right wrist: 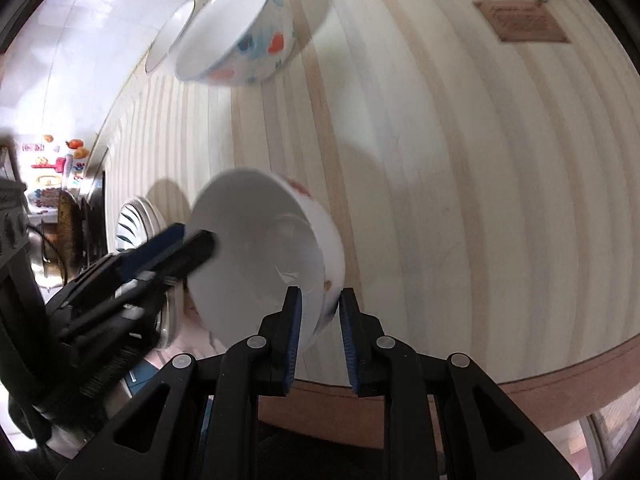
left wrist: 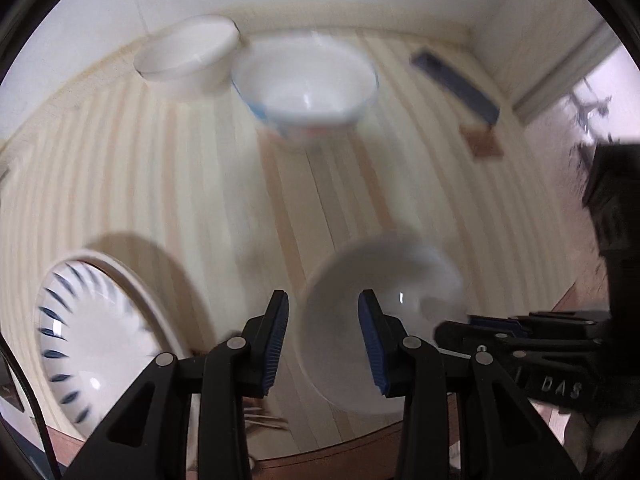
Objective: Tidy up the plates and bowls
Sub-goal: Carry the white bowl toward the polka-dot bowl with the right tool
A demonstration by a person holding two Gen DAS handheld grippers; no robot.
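Observation:
A white bowl with red and orange spots on its outside hangs tilted over the front of the striped wooden table. My right gripper is shut on its near rim, one pad inside and one outside. The same bowl is blurred in the left wrist view. My left gripper stands open astride its left rim without pinching it. At the back stands a second spotted bowl, with a plain white bowl beside it. A plate with blue dashes lies at the front left.
A dark blue flat object and a brown card lie at the far right of the table. The brown table edge runs close in front of the grippers. Cluttered kitchen items lie beyond the table's left end.

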